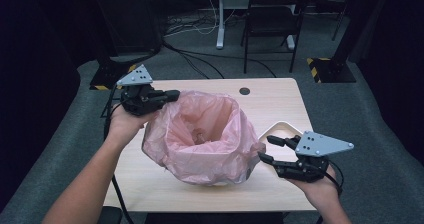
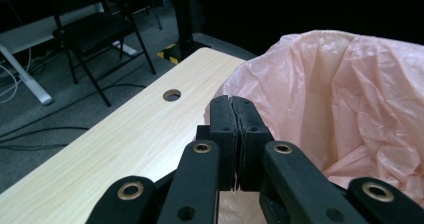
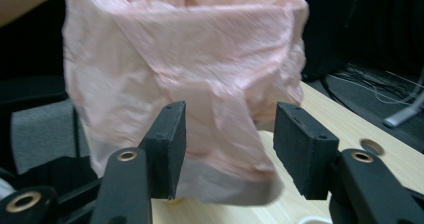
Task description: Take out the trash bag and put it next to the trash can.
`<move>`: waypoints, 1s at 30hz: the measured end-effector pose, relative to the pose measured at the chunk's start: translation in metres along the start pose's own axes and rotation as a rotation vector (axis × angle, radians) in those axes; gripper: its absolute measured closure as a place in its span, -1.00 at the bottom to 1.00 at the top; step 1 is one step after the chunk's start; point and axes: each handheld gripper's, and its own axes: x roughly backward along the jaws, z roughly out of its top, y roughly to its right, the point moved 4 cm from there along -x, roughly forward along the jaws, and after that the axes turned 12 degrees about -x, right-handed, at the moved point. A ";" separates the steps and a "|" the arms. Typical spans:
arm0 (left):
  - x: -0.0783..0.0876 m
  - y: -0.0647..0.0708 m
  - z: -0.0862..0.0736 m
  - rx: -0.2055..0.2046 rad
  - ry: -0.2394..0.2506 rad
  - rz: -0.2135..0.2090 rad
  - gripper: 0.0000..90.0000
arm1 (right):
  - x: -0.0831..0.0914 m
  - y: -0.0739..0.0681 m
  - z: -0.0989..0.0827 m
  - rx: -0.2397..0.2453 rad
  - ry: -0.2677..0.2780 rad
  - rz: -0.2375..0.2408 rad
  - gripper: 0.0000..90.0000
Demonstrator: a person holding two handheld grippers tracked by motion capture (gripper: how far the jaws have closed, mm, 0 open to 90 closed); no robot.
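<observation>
A pink plastic bag (image 1: 210, 154) lines a container in the middle of the light wood table (image 1: 280, 99), its mouth open upward. My left gripper (image 1: 174, 95) is at the bag's far-left rim; in the left gripper view its jaws (image 2: 232, 104) are pressed together at the edge of the bag (image 2: 350, 94), pinching the thin film. My right gripper (image 1: 265, 148) is held at the bag's right side. In the right gripper view it (image 3: 227, 144) stands open, with a hanging fold of the bag (image 3: 190, 49) between the pads (image 3: 167, 144) and untouched by them.
A white tray (image 1: 285, 129) lies on the table just behind my right gripper. A round cable hole (image 1: 244, 91) sits near the far edge. A small object (image 1: 200, 134) rests inside the bag. A black folding chair (image 1: 272, 14) and floor cables lie beyond the table.
</observation>
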 end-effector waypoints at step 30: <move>0.010 0.006 0.000 -0.005 0.020 -0.065 0.98 | -0.039 -0.029 0.011 0.043 -0.042 0.176 0.44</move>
